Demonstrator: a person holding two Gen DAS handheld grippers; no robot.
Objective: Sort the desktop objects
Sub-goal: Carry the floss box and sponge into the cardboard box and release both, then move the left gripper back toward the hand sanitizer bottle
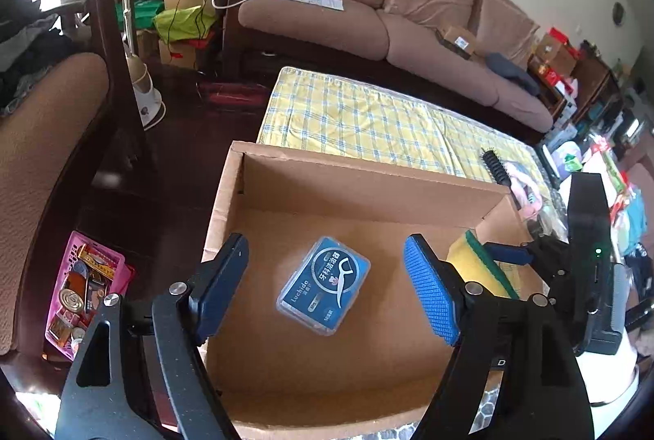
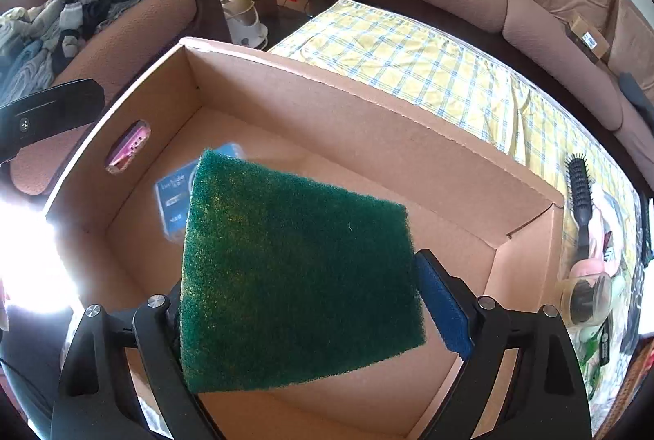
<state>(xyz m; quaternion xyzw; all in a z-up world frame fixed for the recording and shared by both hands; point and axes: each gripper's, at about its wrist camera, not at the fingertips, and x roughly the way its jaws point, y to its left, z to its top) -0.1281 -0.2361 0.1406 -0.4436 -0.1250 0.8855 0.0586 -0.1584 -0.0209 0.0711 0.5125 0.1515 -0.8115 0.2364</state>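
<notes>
Sponge [image 2: 294,272] fills most of our right-wrist view, green scouring face toward the lens, sitting between the right gripper's [image 2: 298,311] fingers above the box [image 2: 368,121]. Whether the pads press it we cannot tell: the right pad seems to stand a little off its edge and the left one is hidden behind it, so it may be held only loosely. To do this step well, we judge, we should keep the sponge over the box floor, well inside the near wall, spread the fingers fully and lift away without dragging it along. Our left gripper [image 1: 327,284] hangs over the box too, fingers apart and empty, with the floss case [image 1: 323,286] lying flat on the box floor below them, in the half of the box away from the sponge, so the two need not collide. Outside the box, on the checked cloth [image 1: 368,117] beyond its right-hand wall, a black hairbrush [image 2: 578,190] lies with other small things we cannot make out, presumably next to sort. A pink basket [image 1: 88,292] of odds sits on the floor left of the box. Nothing blocks the drop except the box's own near wall.
</notes>
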